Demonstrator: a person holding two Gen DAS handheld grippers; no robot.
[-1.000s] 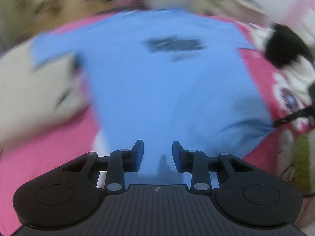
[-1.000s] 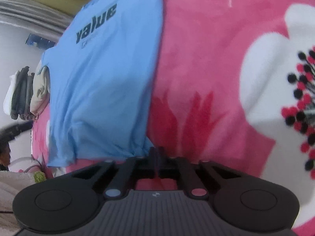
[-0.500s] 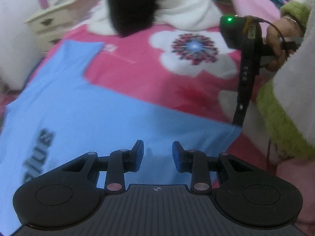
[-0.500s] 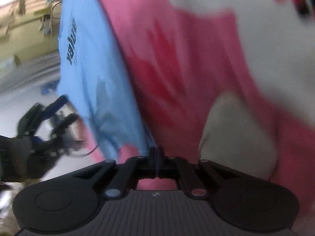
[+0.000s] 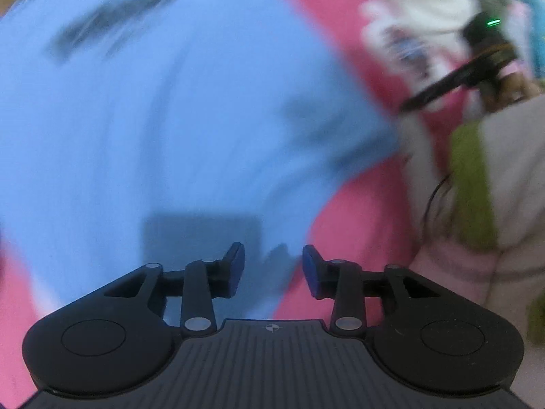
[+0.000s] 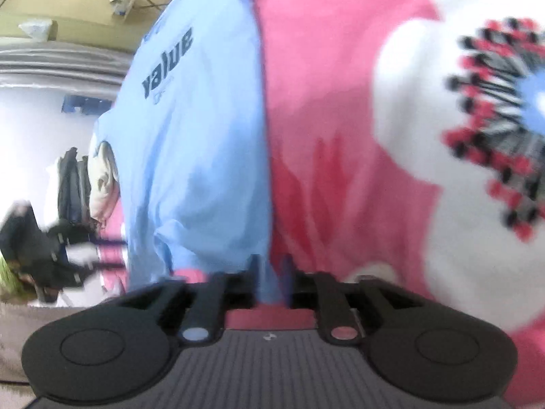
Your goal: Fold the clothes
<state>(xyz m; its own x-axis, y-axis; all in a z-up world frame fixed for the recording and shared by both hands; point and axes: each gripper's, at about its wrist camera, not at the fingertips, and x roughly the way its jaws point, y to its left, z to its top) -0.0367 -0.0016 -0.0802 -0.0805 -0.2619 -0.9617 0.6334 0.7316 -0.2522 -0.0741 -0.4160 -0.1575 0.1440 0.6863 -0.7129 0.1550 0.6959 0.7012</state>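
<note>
Light-blue cotton T-shirt [image 6: 190, 156] with the dark printed word "value" lies spread on a pink fleece bed blanket [image 6: 340, 170] patterned with large white flowers. In the right wrist view the right claw [image 6: 270, 272] has its two fingers drawn close together with a corner of the shirt's hem between them; the picture is slightly blurred there, but the blue cloth sits pinched in the narrow gap. The shirt stretches away from that corner toward the top of the view, its long edge running along the pink blanket.

In the left wrist view, heavily motion-blurred, the left claw [image 5: 272, 266] stands with its blue-padded fingers [image 5: 311, 269] apart, nothing between them, hanging over the near edge of the shirt [image 5: 153, 119] where blue cloth meets pink blanket [image 5: 357, 221]. To the right a fuzzy cream sleeve with a green stripe [image 5: 477, 177] shows, and above it the other gripper's black body with a green light [image 5: 490, 24]. At far left of the right wrist view, a stack of folded dark and cream clothes [image 6: 85, 184] sits beyond the shirt.
</note>
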